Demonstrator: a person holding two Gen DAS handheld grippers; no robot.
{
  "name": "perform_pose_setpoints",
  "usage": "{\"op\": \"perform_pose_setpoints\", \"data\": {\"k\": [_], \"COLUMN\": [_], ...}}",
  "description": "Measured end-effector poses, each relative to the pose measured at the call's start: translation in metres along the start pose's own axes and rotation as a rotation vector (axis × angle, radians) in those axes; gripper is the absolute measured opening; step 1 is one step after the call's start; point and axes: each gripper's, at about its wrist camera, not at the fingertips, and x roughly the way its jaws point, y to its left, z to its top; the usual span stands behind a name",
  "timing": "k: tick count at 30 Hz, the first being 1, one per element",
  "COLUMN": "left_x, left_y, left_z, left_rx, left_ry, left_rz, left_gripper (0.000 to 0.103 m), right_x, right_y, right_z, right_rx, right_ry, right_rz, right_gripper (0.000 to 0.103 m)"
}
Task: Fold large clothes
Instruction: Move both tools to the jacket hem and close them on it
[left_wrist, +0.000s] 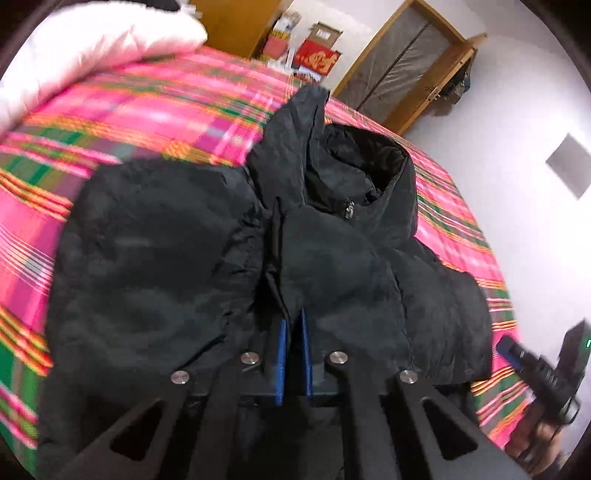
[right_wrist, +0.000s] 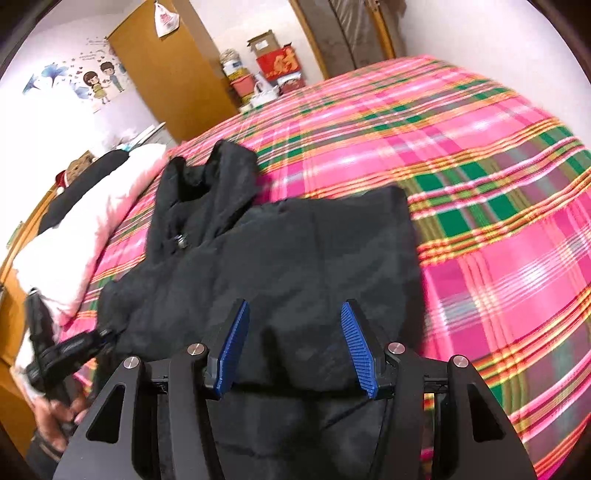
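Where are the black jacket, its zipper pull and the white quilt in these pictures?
black jacket (right_wrist: 295, 266): right wrist view, on the folded body panel.
zipper pull (left_wrist: 349, 208): left wrist view, on the metal tab below the collar.
white quilt (right_wrist: 74, 251): right wrist view, on its top surface.

One black jacket (right_wrist: 280, 266) lies on one bed (right_wrist: 498, 206) with a pink plaid cover. One white quilt (right_wrist: 92, 236) sits beside the jacket. Two grippers: left gripper (left_wrist: 291, 347), right gripper (right_wrist: 295, 343). One red box (right_wrist: 277, 62) stands beyond the bed.
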Motion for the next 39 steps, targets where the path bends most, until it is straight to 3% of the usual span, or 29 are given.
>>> {"op": "perform_pose_setpoints", "data": {"k": [4, 8, 14, 16, 20, 22, 24, 29, 34, 39], "left_x": [-0.003, 0.014, 0.017, 0.006, -0.032, -0.047, -0.051, -0.022, 0.047, 0.058], "left_y": [0.005, 0.012, 0.01, 0.009, 0.005, 0.007, 0.008, -0.009, -0.006, -0.001], "left_z": [-0.009, -0.009, -0.008, -0.006, -0.002, 0.003, 0.016, 0.044, 0.036, 0.025], "left_rx": [0.037, 0.036, 0.06, 0.048, 0.096, 0.108, 0.09, 0.15, 0.227, 0.255], "left_ry": [0.013, 0.05, 0.064, 0.061, -0.048, -0.106, -0.153, -0.168, -0.028, -0.033], "left_rz": [0.077, 0.094, 0.123, 0.142, 0.202, 0.214, 0.181, 0.113, 0.193, 0.187], "left_gripper": [0.007, 0.008, 0.013, 0.015, 0.016, 0.024, 0.04, 0.043, 0.044, 0.045], "right_x": [0.031, 0.055, 0.06, 0.043, 0.004, 0.001, 0.01, 0.055, 0.091, 0.098], "right_y": [0.004, 0.006, 0.012, 0.018, 0.028, 0.03, 0.033, 0.033, 0.028, 0.028], "right_z": [-0.011, -0.027, -0.02, -0.012, -0.003, 0.004, 0.012, 0.029, 0.019, 0.014], "right_rx": [-0.045, -0.113, -0.153, -0.143, -0.146, -0.156, -0.185, -0.201, -0.224, -0.225], "right_ry": [0.063, 0.1, 0.15, 0.144, 0.027, 0.002, 0.004, 0.047, 0.091, 0.087], "right_rz": [-0.048, -0.097, -0.143, -0.155, -0.12, -0.114, -0.123, -0.144, -0.17, -0.181], "right_gripper": [0.049, 0.049, 0.048, 0.048, 0.049, 0.049, 0.049, 0.049, 0.048, 0.048]}}
